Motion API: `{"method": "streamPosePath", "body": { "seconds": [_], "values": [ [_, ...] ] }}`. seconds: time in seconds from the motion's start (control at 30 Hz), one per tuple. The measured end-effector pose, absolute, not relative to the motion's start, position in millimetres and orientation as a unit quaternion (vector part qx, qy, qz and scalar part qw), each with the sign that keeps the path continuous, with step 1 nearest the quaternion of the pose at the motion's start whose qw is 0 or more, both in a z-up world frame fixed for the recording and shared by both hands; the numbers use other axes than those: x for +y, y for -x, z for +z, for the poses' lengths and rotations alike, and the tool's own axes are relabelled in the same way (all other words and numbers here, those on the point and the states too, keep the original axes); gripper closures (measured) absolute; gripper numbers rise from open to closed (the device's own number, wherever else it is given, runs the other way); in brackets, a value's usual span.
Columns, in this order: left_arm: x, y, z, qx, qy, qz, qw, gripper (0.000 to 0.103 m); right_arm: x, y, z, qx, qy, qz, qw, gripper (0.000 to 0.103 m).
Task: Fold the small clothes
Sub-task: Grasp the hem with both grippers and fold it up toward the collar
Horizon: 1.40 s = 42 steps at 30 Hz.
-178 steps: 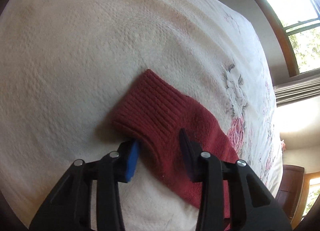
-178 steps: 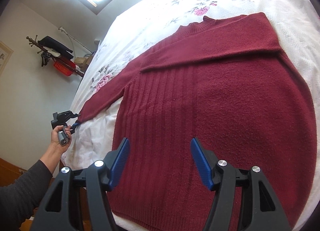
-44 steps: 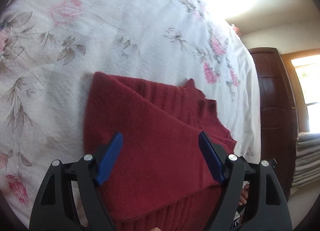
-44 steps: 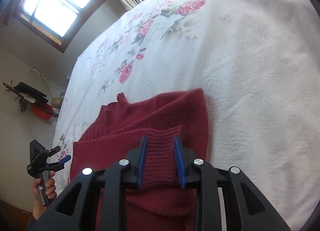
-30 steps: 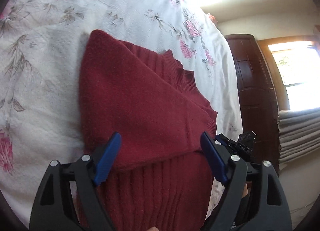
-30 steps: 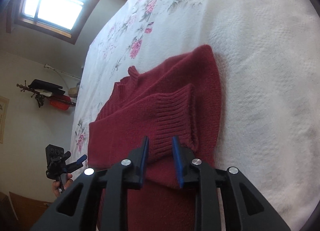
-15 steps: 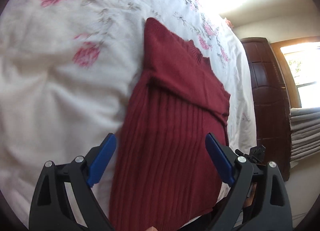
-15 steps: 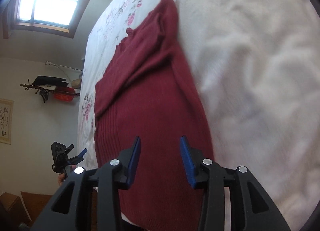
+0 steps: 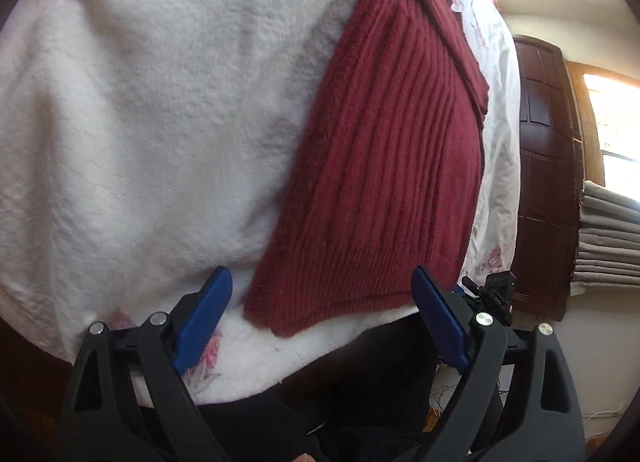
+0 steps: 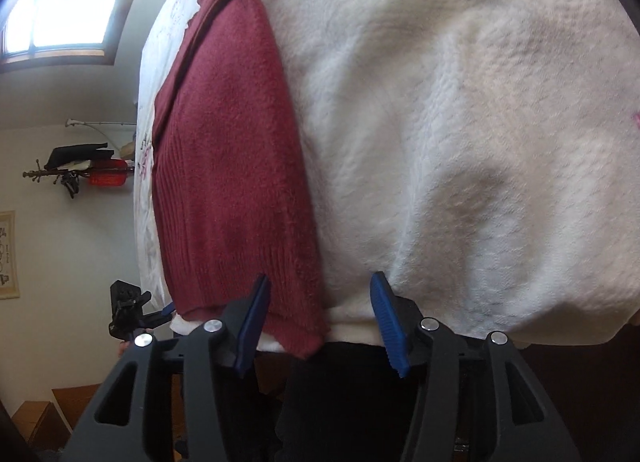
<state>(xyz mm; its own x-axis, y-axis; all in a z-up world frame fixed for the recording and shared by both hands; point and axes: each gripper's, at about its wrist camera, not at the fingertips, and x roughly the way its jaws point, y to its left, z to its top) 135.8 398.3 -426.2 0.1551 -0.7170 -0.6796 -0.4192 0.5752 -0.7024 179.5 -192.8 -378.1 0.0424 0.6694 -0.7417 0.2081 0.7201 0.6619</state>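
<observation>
A dark red knit sweater (image 9: 384, 158) lies flat on the white bedspread (image 9: 152, 110), both sleeves folded across its chest, its ribbed hem at the near bed edge. My left gripper (image 9: 320, 314) hangs open just off the hem's left corner, holding nothing. In the right wrist view the same sweater (image 10: 236, 166) runs up the left half of the frame. My right gripper (image 10: 320, 314) stands open at the hem's right corner, which sits between the blue pads without being pinched. Each gripper shows small at the edge of the other's view.
The bedspread (image 10: 460, 134) spreads wide on the right. A dark wooden door (image 9: 548, 166) and stacked folded cloths (image 9: 604, 246) stand past the bed. A wall rack with dark and red items (image 10: 80, 170) hangs on the left wall. A person's dark clothing (image 9: 352, 394) fills the space below the bed edge.
Both grippers have pulled back from the chest to the hem at the near bed edge. The right gripper let go of the sleeve cuff and opened wider.
</observation>
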Motion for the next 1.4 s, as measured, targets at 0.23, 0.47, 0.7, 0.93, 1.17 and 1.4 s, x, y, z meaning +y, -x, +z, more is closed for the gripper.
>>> {"method": "streamPosePath", "body": {
  "seconds": [0.23,0.47,0.7,0.93,1.17,1.4],
  "values": [
    [396,-138,-430,0.642,0.449,-0.119,0.611,0.014,-163,-182,-390,0.688,-0.329,0.202,0.615,0.047],
    [387,-134,-425,0.672,0.413,-0.104,0.605,0.074,-144,-174,-394,0.691,-0.341,0.218,0.598,0.067],
    [407,-116,-415,0.621,0.494,-0.105,0.599,0.099,-153,-161,-379,0.655,-0.394,0.222,0.605,0.097],
    [428,-107,-362,0.510,0.591,-0.156,0.606,0.099,-163,-167,-324,0.589,-0.440,0.252,0.629,0.097],
    [437,-136,-310,0.439,0.622,-0.191,0.620,0.099,-173,-208,-270,0.536,-0.464,0.275,0.650,0.097],
    [444,-199,-286,0.427,0.618,-0.191,0.632,0.099,-172,-269,-234,0.523,-0.442,0.274,0.675,0.097]
  ]
}}
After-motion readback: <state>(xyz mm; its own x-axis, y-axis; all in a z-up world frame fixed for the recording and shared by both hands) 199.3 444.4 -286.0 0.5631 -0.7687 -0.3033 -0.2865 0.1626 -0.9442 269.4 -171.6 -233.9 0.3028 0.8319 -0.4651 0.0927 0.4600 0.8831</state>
